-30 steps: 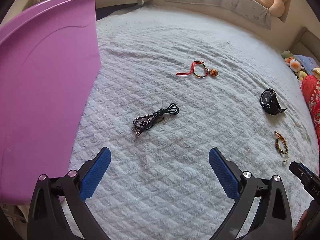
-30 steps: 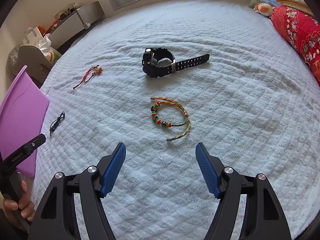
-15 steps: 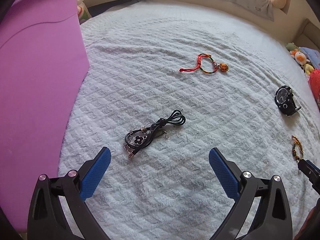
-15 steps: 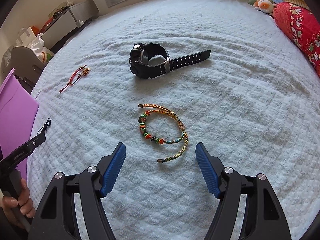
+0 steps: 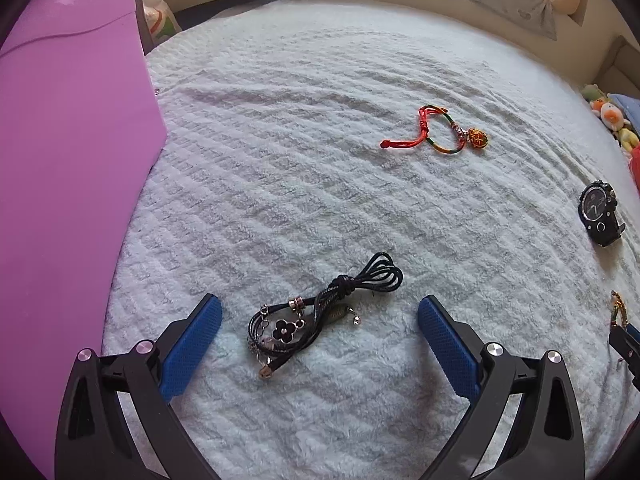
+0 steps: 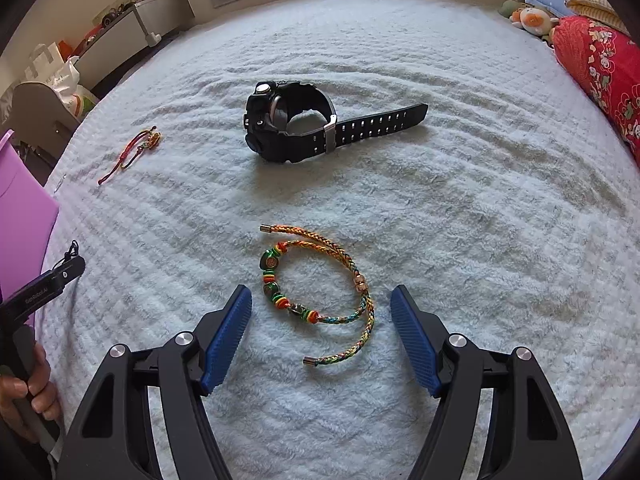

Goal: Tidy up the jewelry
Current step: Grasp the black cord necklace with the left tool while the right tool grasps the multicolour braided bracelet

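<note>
On a white quilted bedspread point(image 5: 280, 168) lies a black cord bracelet with a flower charm point(image 5: 320, 312). My left gripper point(image 5: 320, 312) hangs open over it, blue pads either side, not touching. Farther off lie a red string bracelet point(image 5: 436, 132) and a black watch point(image 5: 600, 216). In the right wrist view a braided multicolour beaded bracelet point(image 6: 320, 292) sits between the open pads of my right gripper point(image 6: 322, 300), untouched. Beyond it are the black watch point(image 6: 304, 124) and the red string bracelet point(image 6: 136, 152).
A purple board point(image 5: 68, 180) stands along the left edge of the bedspread, also seen as the purple board point(image 6: 20, 216). A red patterned pillow point(image 6: 600, 68) and soft toys point(image 6: 532, 16) lie at the far right. A hand point(image 6: 28, 392) holds the left gripper's handle.
Both grippers have sunk and moved forward. The black cord bracelet now lies between the left pads, and the braided bracelet between the right pads. Jaw widths are unchanged.
</note>
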